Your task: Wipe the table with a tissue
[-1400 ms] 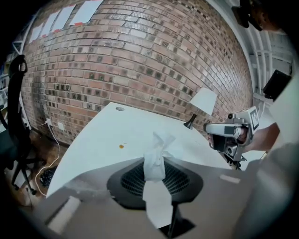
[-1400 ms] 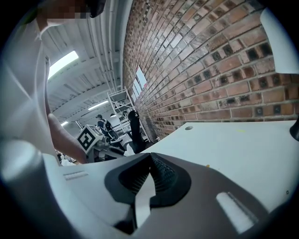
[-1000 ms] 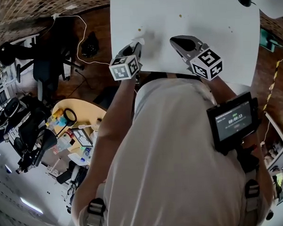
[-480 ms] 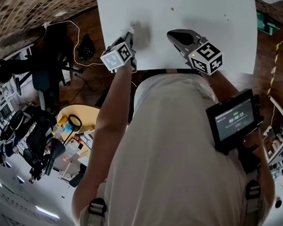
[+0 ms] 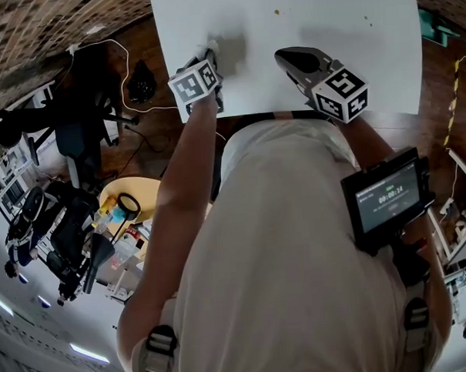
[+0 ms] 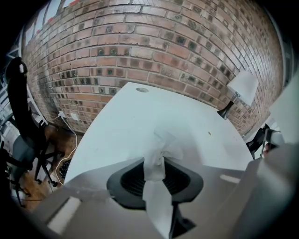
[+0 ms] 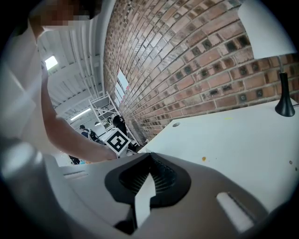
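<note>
Right now the left hand-held gripper [image 6: 154, 169] is clamped on a twisted tissue [image 6: 162, 148], low over the counter [image 5: 326, 19] near its left edge. The right hand-held gripper [image 7: 149, 179] hovers closed and empty by the counter's near edge. With so narrow a pinch, dragging may tear the tissue or pull it free.

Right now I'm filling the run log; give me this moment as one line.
left tongs: shut on tissue | tissue: at near-left part of white table | right tongs: shut, empty, above table
</note>
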Tool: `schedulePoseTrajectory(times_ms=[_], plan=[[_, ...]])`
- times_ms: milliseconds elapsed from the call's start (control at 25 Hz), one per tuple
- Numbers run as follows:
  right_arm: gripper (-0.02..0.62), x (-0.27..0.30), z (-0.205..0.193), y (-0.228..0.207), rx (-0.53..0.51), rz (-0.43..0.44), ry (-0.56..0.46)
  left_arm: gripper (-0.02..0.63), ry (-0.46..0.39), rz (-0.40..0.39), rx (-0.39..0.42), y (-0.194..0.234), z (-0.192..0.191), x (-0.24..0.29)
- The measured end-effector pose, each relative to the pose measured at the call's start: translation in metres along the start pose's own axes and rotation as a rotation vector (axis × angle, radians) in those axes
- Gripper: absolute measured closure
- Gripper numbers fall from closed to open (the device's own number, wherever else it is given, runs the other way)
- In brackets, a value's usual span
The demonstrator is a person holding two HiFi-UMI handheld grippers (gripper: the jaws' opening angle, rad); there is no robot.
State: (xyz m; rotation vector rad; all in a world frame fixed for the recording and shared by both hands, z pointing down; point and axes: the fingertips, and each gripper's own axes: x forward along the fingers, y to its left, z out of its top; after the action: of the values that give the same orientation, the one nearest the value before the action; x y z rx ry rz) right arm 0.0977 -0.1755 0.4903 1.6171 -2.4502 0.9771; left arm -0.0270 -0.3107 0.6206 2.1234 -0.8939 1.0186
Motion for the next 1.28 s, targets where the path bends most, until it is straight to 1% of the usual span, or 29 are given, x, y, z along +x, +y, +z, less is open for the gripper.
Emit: schedulePoseTrajectory(times_ms=[120,240,360,440,560,640,760,800,920,960,1040,1200,1280], plan=[[0.589,-0.005,-0.001,0.0,0.011,-0.007,-0.008,0.492,0.019,-0.013,0.017,-0.005,0.001,0.0],[0.589,-0.01,0.001,0.001,0.017,-0.013,-0.015,0.415,0.033,-0.042,0.03,-0.015,0.004,-0.009],[0.589,-0.011,0.003,0.003,0.014,-0.012,-0.017,0.383,0.023,-0.061,0.052,-0.019,0.005,-0.019],[0.589,-0.012,0.004,0.004,0.012,-0.011,-0.017,0.379,0.009,-0.066,0.046,-0.019,0.006,-0.026],[0.589,-0.011,0.003,0.006,0.008,-0.003,-0.018,0.38,-0.033,-0.075,0.031,-0.018,0.01,-0.034],[0.589,-0.01,0.002,0.007,0.007,0.0,-0.018,0.38,-0.049,-0.076,0.051,-0.019,0.014,-0.034],[0.589,-0.011,0.0,0.007,0.009,-0.001,-0.015,0.381,-0.024,-0.063,0.098,-0.018,0.012,-0.024],[0.589,-0.011,0.0,0.007,0.009,-0.003,-0.015,0.39,-0.015,-0.056,0.103,-0.015,0.011,-0.021],[0.588,-0.012,0.0,0.005,0.009,-0.014,-0.018,0.508,-0.029,-0.042,0.079,-0.008,0.014,-0.017],[0.589,-0.013,-0.001,0.004,0.011,-0.019,-0.019,0.522,-0.034,-0.043,0.076,-0.006,0.015,-0.016],[0.589,-0.016,-0.002,0.001,0.019,-0.03,-0.023,0.525,-0.03,-0.04,0.074,-0.002,0.014,-0.013],[0.589,-0.018,-0.005,0.0,0.027,-0.038,-0.03,0.545,-0.022,-0.035,0.024,0.006,0.009,-0.008],[0.589,-0.018,-0.005,0.0,0.027,-0.038,-0.032,0.554,-0.015,-0.037,0.015,0.007,0.008,-0.006]])
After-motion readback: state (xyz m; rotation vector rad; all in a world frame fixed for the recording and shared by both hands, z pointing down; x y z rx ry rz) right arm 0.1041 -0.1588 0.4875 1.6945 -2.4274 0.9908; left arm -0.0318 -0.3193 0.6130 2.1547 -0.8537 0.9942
